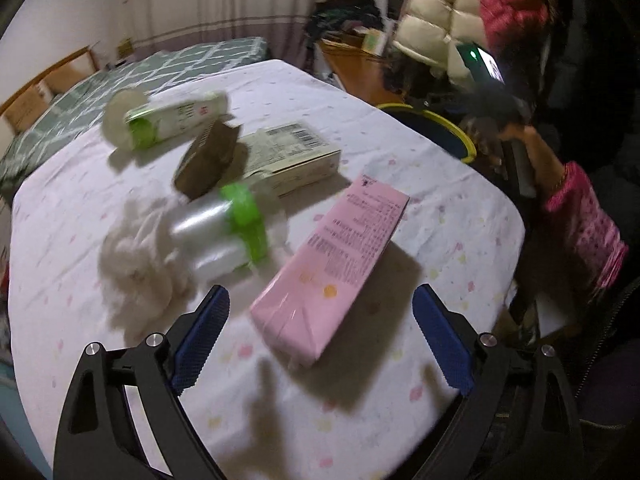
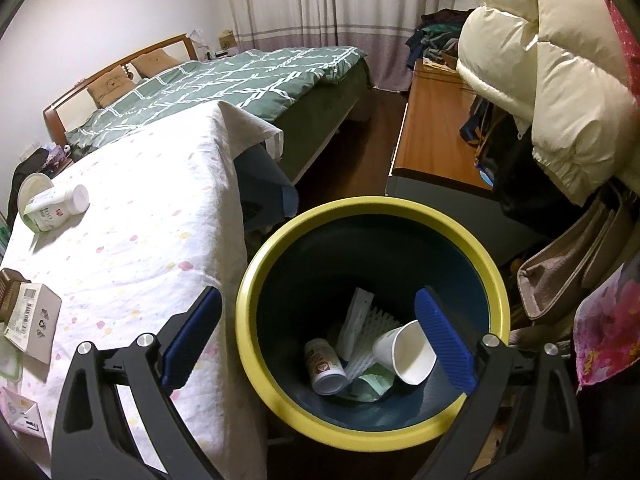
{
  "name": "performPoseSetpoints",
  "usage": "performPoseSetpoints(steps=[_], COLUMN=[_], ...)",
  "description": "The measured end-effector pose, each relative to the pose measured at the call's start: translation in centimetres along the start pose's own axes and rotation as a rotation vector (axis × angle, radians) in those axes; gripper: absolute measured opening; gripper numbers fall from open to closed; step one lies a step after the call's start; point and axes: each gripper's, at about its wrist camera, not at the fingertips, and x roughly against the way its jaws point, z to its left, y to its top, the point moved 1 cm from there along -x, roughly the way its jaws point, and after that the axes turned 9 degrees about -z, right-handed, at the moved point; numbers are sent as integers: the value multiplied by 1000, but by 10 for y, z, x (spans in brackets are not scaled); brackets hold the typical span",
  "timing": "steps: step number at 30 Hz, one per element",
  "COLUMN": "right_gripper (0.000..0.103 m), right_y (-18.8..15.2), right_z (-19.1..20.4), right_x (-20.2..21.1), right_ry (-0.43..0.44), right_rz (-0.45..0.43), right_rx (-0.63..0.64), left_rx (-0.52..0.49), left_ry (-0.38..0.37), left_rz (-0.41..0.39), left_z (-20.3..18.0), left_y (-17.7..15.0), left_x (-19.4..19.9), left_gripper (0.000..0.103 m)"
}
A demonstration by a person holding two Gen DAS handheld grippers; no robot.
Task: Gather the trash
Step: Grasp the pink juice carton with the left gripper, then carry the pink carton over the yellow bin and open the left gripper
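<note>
in the left wrist view the left gripper hangs over the cloth-covered table with its blue-padded jaws spread wide, and nothing pressed between them. the near end of a pink carton lies in the lower middle of the frame, between the two fingers but touching neither. left of it lies a clear plastic bottle with a green label, beside a crumpled white tissue. higher up are a brown wrapper, a beige box with a barcode and a white-and-green carton.

in the right wrist view the right gripper is likewise wide apart and empty, poised above a yellow-rimmed bin at the lower middle, just beside the table edge. inside the bin lie a white paper cup, a small printed can and white foam packing.
</note>
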Motion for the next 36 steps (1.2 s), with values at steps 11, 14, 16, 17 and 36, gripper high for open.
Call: performPoseSetpoints(steps=[11, 14, 16, 17, 36], right_gripper=[92, 92, 92, 92, 92], right_y=[-3, -5, -6, -6, -27], right_z=[-4, -9, -13, -15, -72], right_x=[1, 0, 2, 3, 107], right_ry=[7, 16, 23, 24, -129], right_rz=[8, 7, 2, 1, -168], right_rx=[-12, -25, -36, -40, -67], left_rx=[-70, -78, -69, -71, -114], left_ry=[-125, -85, -71, -62, -199], left_rz=[113, 150, 166, 171, 88], left_z=[-22, -25, -26, -27, -111], left_y=[24, 29, 33, 35, 189], left_x=[-46, -53, -56, -57, -142], left_gripper=[60, 48, 46, 46, 45])
